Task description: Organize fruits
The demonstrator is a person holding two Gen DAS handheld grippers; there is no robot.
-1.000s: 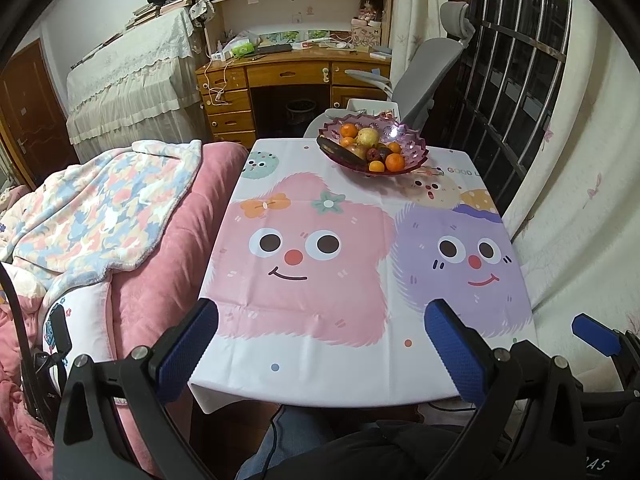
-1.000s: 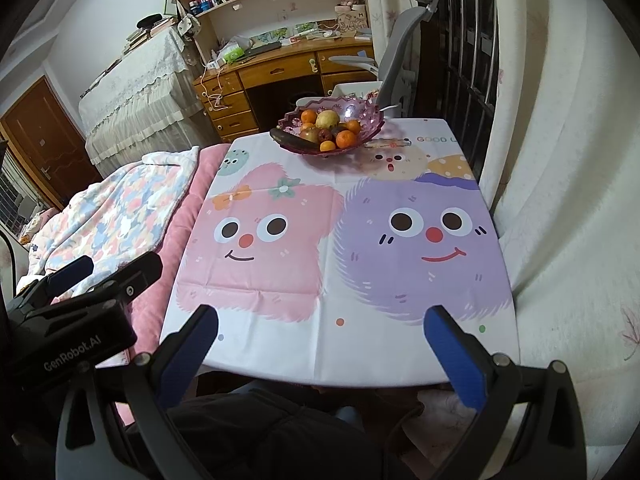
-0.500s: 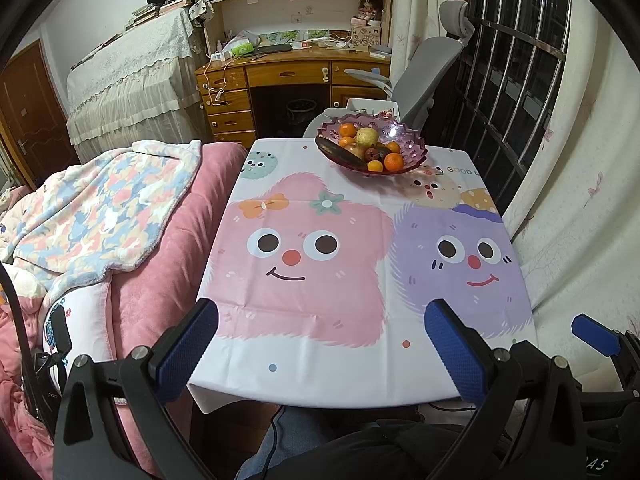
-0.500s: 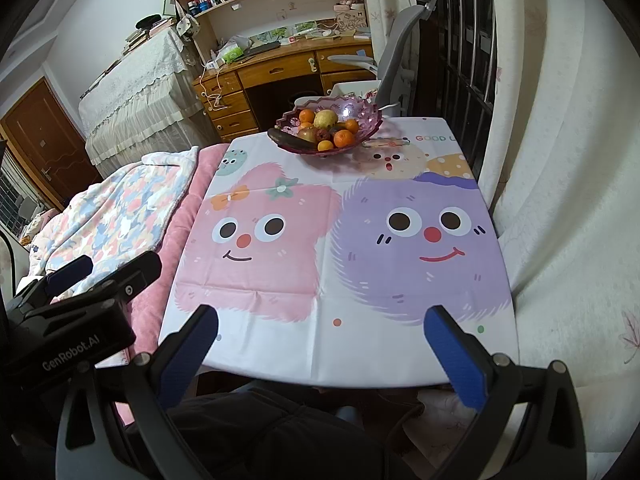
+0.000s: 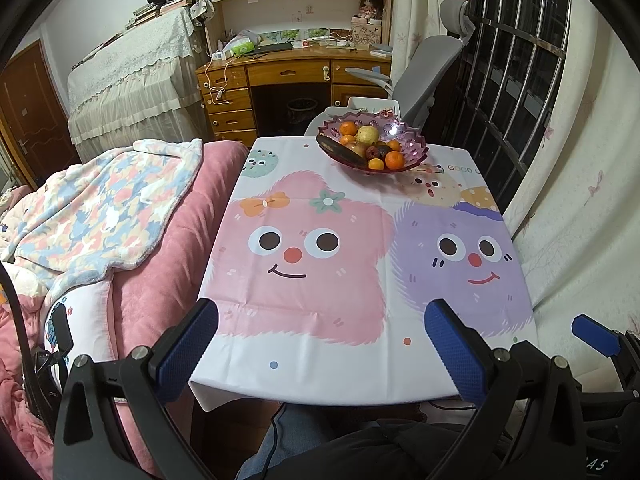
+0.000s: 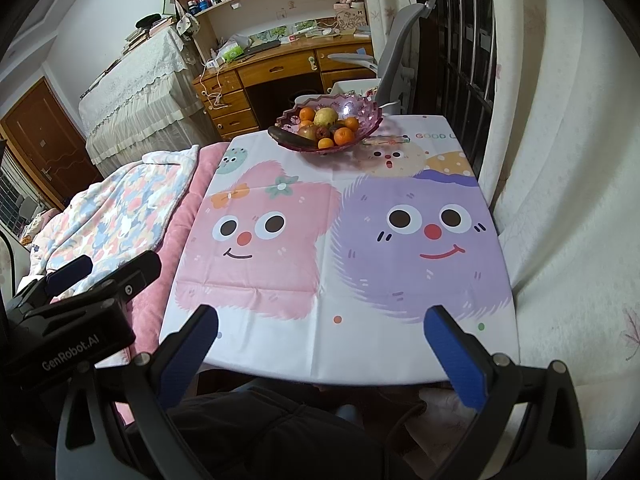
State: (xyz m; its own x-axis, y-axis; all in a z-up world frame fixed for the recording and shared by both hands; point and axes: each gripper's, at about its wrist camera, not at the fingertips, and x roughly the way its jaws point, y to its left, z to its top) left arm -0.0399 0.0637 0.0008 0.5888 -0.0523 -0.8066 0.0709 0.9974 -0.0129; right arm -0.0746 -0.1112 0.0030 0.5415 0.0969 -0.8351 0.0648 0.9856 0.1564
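Note:
A purple glass fruit bowl (image 5: 412, 148) stands at the far end of the table (image 5: 320, 376). It holds several oranges (image 5: 394, 160), a yellow pear (image 5: 367, 134), a dark banana (image 5: 340, 153) and dark red fruits. The bowl also shows in the right wrist view (image 6: 366, 114). My left gripper (image 5: 320, 344) is open and empty above the table's near edge, far from the bowl. My right gripper (image 6: 320, 344) is open and empty, also at the near edge.
The table carries a cartoon-print cloth. A pink bed with a flowered blanket (image 5: 100, 208) lies along the left. A grey office chair (image 5: 424, 76) and a wooden desk (image 5: 288, 72) stand behind the bowl. A curtain (image 5: 576, 208) hangs on the right.
Both grippers have drifted very slightly; the view has hardly shifted. Nothing was taken or let go.

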